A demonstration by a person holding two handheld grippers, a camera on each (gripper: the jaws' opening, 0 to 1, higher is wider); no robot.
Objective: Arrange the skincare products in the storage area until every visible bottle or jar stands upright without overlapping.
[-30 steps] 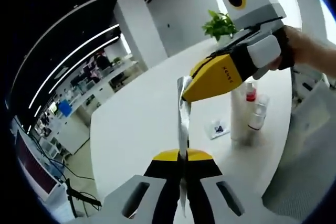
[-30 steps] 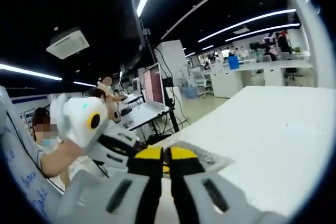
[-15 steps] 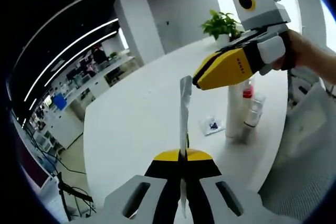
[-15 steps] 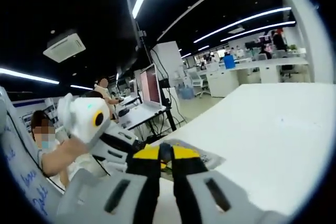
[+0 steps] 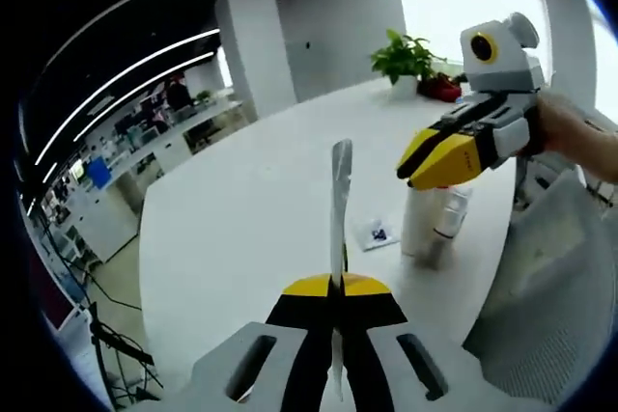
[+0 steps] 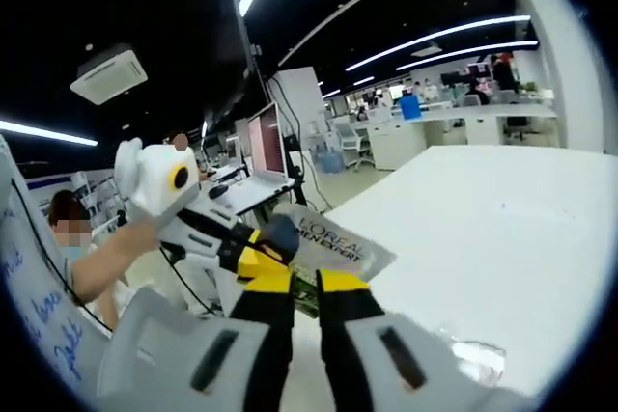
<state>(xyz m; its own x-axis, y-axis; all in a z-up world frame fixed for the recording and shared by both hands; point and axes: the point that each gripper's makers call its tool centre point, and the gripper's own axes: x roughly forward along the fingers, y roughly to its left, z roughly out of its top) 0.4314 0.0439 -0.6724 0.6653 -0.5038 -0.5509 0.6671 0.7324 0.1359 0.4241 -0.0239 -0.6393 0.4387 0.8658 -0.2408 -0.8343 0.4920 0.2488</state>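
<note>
Holding the sachet (image 5: pixel 339 202) edge-on, the left gripper (image 5: pixel 338 284) keeps its jaws clamped on the lower end, above the white table (image 5: pixel 241 209). Change over the last second: the right gripper (image 5: pixel 432 165) has let go of the sachet's top and pulled off to the side; its jaws now look nearly closed on nothing. In the right gripper view the right gripper (image 6: pixel 294 283) sits just short of the printed sachet (image 6: pixel 328 245), held by the left gripper (image 6: pixel 253 256). Upright bottles (image 5: pixel 428 220) stand clustered near the table edge, a small packet (image 5: pixel 373 233) flat beside them. My read: sachet handed to the left alone, not placed yet.
</note>
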